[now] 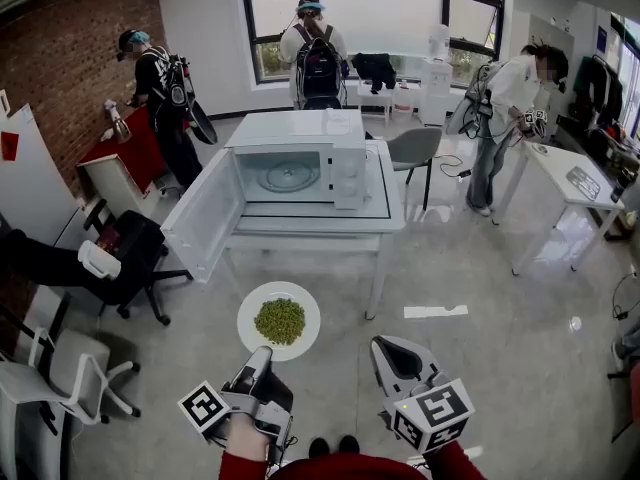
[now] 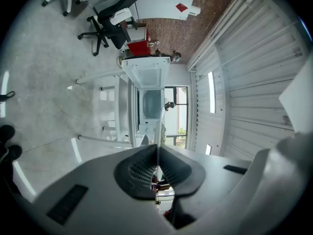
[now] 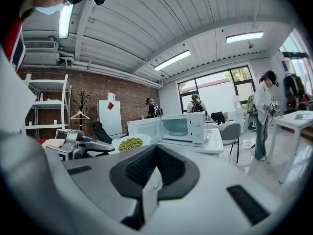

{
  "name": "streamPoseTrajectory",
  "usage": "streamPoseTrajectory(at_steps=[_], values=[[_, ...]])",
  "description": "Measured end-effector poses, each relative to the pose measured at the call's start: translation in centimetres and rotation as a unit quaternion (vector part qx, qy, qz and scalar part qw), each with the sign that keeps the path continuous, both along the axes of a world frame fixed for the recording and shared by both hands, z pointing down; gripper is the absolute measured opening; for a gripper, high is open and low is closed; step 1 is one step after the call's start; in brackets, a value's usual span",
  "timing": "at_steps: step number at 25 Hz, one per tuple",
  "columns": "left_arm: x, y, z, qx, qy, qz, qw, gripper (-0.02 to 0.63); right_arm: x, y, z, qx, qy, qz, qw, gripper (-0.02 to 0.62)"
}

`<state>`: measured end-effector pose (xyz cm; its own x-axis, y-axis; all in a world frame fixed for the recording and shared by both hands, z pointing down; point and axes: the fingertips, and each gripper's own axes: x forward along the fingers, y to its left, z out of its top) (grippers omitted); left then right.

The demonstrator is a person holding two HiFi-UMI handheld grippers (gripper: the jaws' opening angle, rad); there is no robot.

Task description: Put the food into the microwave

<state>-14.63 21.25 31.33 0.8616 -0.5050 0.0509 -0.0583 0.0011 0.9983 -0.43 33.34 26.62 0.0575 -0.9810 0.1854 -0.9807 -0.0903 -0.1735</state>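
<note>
Only the head view looks down on the white rectangular bench (image 1: 385, 208). On it stands the white box-shaped microwave (image 1: 345, 168), its door (image 1: 205, 218) swung wide to the left. Inside, this view shows just a round glass turntable (image 1: 288, 176).

Short of the bench, held above the floor, is the round white plate (image 1: 252, 318) with a heap of small green food (image 1: 280, 320) at its middle.

The right gripper view looks level instead, and there the heap (image 3: 129, 144) rises above the plate's rim, with the microwave cavity behind it.

The left gripper view is rolled on its side. It shows none of the food, only the plate's thin rim (image 2: 159, 129) running edge-on out of the pads.

The left claw (image 1: 262, 356) is clenched on that near rim. The right claw (image 1: 390, 351) is closed on nothing, beside the plate and clear of it.
</note>
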Motion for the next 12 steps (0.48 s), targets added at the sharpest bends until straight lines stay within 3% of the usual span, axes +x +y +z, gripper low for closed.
streamPoseTrajectory(at_steps=[12], values=[[0.11, 0.37, 0.31, -0.001, -0.005, -0.002, 1.0000, 0.021, 0.16, 0.22, 0.66, -0.005, -0.006, -0.004, 1.000, 0.013]])
